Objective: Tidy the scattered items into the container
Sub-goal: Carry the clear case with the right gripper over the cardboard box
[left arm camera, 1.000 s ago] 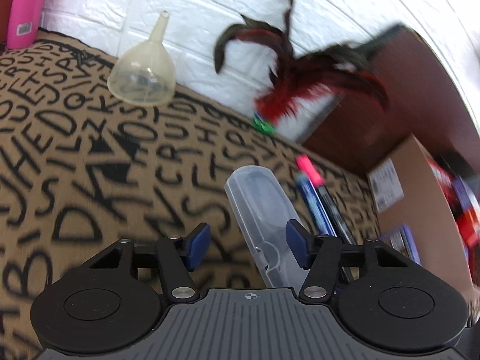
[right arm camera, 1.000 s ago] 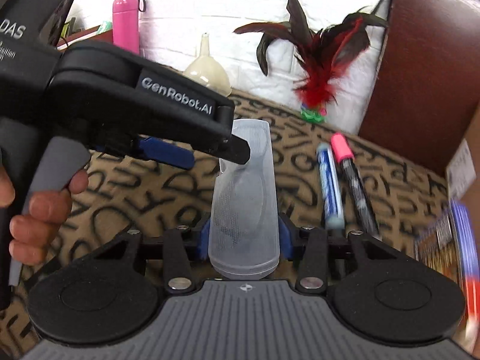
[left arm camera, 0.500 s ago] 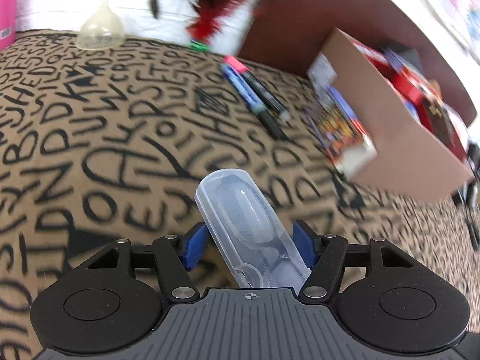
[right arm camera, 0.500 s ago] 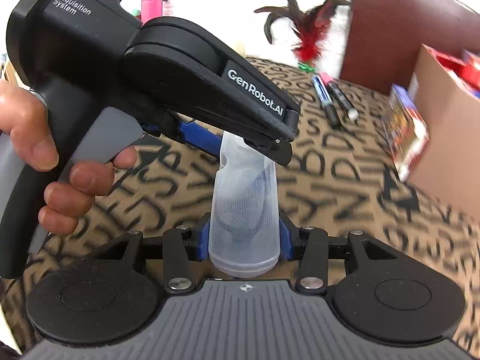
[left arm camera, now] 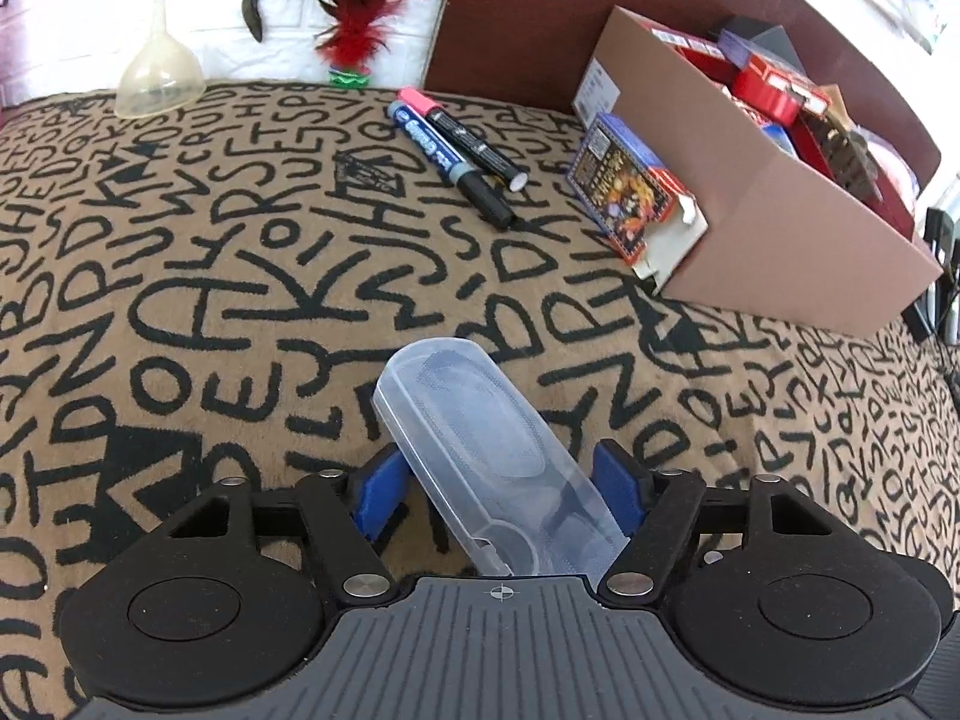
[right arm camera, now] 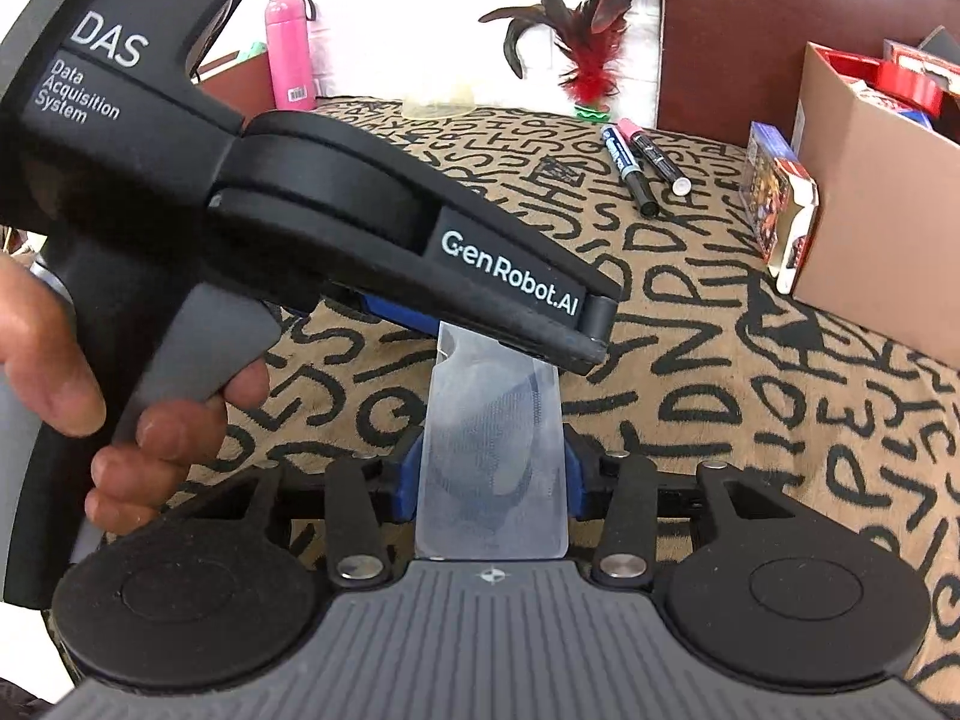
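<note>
Right claw [right arm camera: 492,483] pinching clear plastic case [right arm camera: 495,450], left claw [left arm camera: 501,495] spread around it, "GenRobot.AI", "DAS" lettering.

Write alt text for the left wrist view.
A clear plastic case sits between the left hand-held gripper fingers above a letter-patterned cloth. Beyond lie two markers and a cardboard box.

The left tongs [right arm camera: 480,324] hide the clear case's [right arm camera: 493,468] far end; the cardboard box [right arm camera: 870,198] runs off the right edge.
</note>
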`<state>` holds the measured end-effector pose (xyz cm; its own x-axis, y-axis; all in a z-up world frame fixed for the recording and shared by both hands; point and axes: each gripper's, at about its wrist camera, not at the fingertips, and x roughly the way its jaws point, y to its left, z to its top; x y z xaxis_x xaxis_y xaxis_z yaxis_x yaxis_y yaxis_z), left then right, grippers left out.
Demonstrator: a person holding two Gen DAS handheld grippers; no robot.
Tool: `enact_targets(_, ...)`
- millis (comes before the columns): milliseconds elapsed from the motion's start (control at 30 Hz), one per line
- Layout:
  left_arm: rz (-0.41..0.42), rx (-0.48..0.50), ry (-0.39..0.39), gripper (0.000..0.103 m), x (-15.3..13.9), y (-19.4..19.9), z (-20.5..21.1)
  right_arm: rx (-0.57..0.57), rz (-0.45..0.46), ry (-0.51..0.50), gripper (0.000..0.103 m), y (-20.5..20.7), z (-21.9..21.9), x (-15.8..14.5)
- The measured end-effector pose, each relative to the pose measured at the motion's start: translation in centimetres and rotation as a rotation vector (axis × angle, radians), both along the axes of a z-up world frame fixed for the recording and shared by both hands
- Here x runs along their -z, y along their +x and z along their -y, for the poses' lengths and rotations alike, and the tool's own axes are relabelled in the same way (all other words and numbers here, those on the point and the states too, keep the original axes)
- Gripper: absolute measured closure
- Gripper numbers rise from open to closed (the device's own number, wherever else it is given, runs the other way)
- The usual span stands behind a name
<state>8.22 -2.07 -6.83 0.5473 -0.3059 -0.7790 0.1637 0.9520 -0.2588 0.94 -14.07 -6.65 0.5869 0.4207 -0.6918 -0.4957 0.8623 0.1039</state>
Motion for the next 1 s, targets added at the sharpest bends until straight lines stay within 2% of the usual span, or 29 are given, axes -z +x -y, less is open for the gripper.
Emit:
enact_targets(233, -0.021, 0.009, -0.037, 0.038, -0.8, -1.3, 1.6, 0.035, -0.022, 0.065, 0.053, -1.8, 2.1, -0.6)
enact_targets(433, 0.032, 0.068, -0.052, 0.041, -3.5, -1.7, 5.0, 0.094, 0.015, 0.090, 0.053, -3.0, 5.3, -2.4)
enact_targets(700, 0.163, 0.151, -0.040, 0.041, -9.2, -0.3, 11.0, 0.193, 0.138, 0.143, 0.053, -2.9, 10.2, -6.7)
enact_targets(1000, 0.274, 0.216, -0.067, 0.042, -14.9, 4.9, 18.5, 0.290, 0.293, 0.160, 0.054, 0.6, 16.4, -11.8)
